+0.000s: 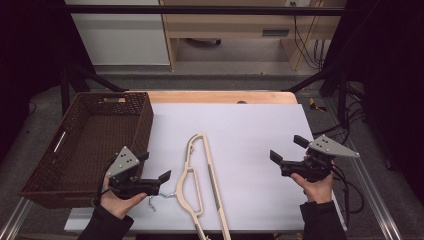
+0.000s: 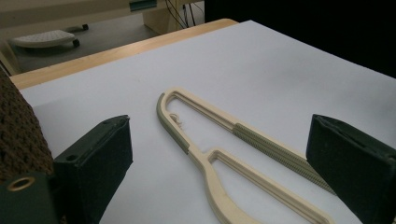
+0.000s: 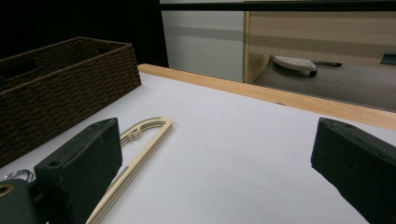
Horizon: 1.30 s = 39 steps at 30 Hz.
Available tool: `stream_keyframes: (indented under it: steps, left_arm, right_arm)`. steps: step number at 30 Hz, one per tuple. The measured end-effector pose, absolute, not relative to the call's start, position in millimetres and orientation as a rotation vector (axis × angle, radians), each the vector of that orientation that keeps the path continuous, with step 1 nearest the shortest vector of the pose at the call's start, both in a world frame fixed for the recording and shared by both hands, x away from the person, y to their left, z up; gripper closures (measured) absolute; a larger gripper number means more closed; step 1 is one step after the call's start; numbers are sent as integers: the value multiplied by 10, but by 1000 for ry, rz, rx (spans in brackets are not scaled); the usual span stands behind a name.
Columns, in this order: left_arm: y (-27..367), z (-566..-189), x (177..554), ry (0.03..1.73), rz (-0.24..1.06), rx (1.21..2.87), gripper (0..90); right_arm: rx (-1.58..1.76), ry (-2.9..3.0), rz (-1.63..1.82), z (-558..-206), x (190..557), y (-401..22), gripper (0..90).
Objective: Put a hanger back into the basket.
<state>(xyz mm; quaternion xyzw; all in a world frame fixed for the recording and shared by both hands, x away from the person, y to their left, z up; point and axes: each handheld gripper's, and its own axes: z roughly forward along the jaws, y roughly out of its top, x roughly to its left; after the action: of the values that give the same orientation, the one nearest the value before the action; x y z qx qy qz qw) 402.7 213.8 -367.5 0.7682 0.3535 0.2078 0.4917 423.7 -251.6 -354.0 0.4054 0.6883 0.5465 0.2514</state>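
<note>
Now: a white table, a brown basket, a cream hanger.
Basket sits at the table's left edge; the hanger lies flat mid-table, between the left gripper and right gripper, both with jaws apart, holding nothing.

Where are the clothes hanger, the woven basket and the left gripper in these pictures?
clothes hanger [image 1: 212, 170]: high view, on its long cream bar.
woven basket [image 1: 141, 127]: high view, on its right wall.
left gripper [image 1: 154, 170]: high view, midway between its open jaws.
</note>
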Motion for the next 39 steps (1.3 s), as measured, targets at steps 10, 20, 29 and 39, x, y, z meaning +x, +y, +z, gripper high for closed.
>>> stream_keyframes:
  steps: [10,20,29,39]
  left_arm:
    - [1943,-3768,4146,852,430,1959,109]
    - [1739,-3959,4364,884,375,2086,137]
    - [1703,-4093,4429,915,364,2147,175]
    - [1623,-4326,4549,947,310,2252,241]
  right_arm:
    - [1098,1890,1494,-3543,4241,-2479,23]
    - [1093,1897,1489,-3545,4238,-2458,23]
    - [1094,1908,1487,-3556,4247,-2440,24]
    - [1095,1920,1480,-3566,4255,-2411,25]
